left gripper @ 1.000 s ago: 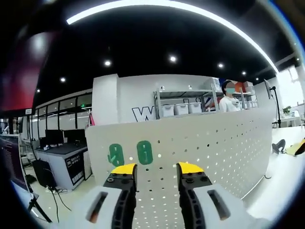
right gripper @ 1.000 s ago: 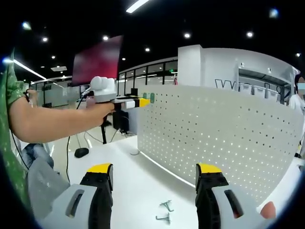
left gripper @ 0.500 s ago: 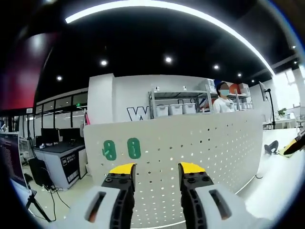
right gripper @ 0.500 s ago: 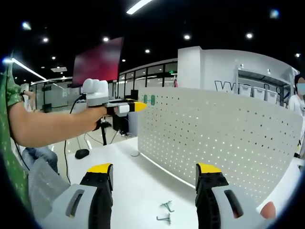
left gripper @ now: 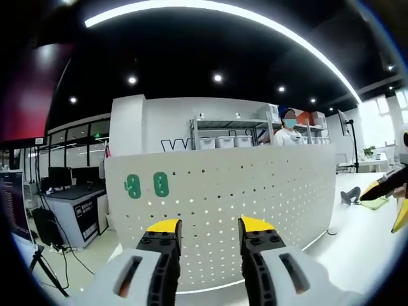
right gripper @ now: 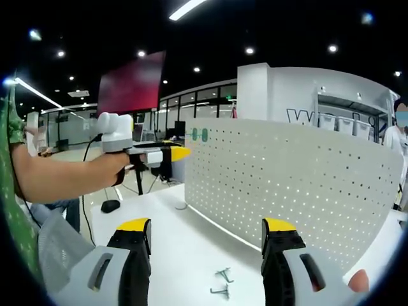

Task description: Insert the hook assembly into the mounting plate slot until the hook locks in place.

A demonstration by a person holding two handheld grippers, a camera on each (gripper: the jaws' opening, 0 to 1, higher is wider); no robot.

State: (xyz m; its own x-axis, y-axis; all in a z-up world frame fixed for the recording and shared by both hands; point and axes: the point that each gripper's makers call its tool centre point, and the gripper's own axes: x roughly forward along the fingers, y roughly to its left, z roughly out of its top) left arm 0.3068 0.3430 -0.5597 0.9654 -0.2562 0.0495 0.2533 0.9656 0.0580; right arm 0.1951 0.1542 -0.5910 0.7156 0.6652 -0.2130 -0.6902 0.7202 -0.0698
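The mounting plate is a white perforated board (left gripper: pixel 255 185) standing upright on the table, with two green pieces (left gripper: pixel 146 185) near its top left corner. My left gripper (left gripper: pixel 209 226) is open and empty, held off the board's face. From the right gripper view, the board (right gripper: pixel 287 178) runs from the centre to the right, and the green pieces (right gripper: pixel 200 134) sit at its top corner. A hand holds the left gripper (right gripper: pixel 178 153) in the air, left of that corner and apart from it. Two small metal hooks (right gripper: pixel 220 283) lie on the table between the jaws of my open right gripper (right gripper: pixel 206 226).
The white table (right gripper: pixel 166 223) spreads in front of the board. A cable and a mouse (right gripper: pixel 109 204) lie at its far left edge. Behind the board are shelves with bins (left gripper: pixel 223 141) and a person (left gripper: pixel 288 131). A yellow and black thing (left gripper: pixel 386 189) enters at the right.
The left gripper has drawn back from the board's top corner, moving left and slightly down in the right gripper view. The right gripper and the hooks have stayed put.
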